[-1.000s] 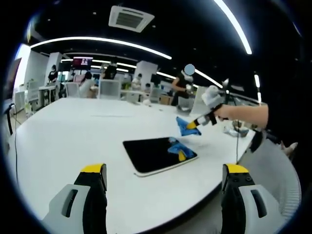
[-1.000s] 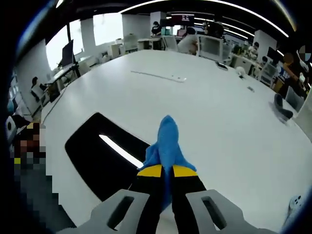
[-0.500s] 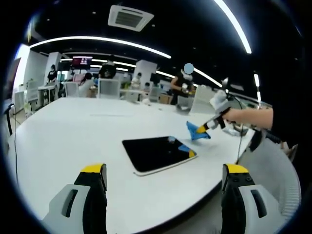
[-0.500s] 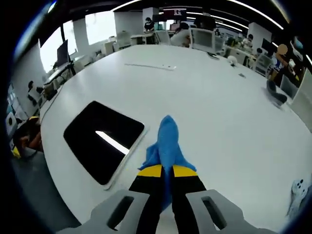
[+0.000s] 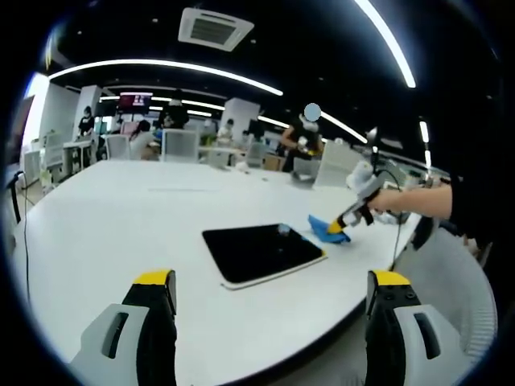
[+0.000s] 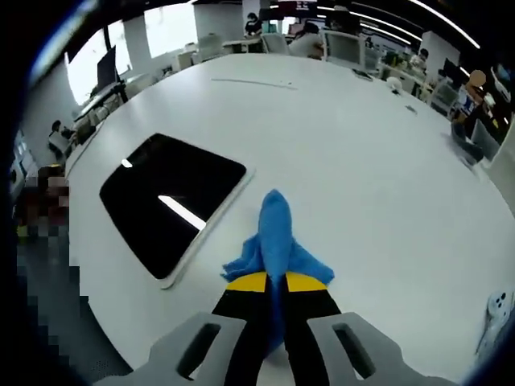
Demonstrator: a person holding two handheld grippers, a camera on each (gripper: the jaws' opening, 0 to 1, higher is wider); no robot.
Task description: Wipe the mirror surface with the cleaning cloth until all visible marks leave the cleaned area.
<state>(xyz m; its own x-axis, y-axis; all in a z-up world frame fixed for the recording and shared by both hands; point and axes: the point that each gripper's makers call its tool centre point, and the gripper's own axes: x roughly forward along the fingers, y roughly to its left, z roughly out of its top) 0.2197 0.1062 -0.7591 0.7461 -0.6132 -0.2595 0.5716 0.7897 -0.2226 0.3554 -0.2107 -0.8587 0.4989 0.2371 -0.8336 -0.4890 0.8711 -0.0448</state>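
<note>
We see the right gripper [image 6: 267,283], fingers pinched on the blue cleaning cloth [image 6: 276,241], resting it on the white surface [image 6: 378,177] just right of the dark mirror [image 6: 165,197], while the left gripper [image 5: 272,281] hangs near, fingers spread wide and holding nothing.

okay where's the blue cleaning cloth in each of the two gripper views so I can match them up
Left gripper view: the blue cloth is right of centre, held by the right gripper, just off the mirror's right corner.
Right gripper view: the cloth is low at centre, pinched between that view's own jaws, on the table right of the mirror.
Shared landmark: the dark rectangular mirror on the white table.
</note>
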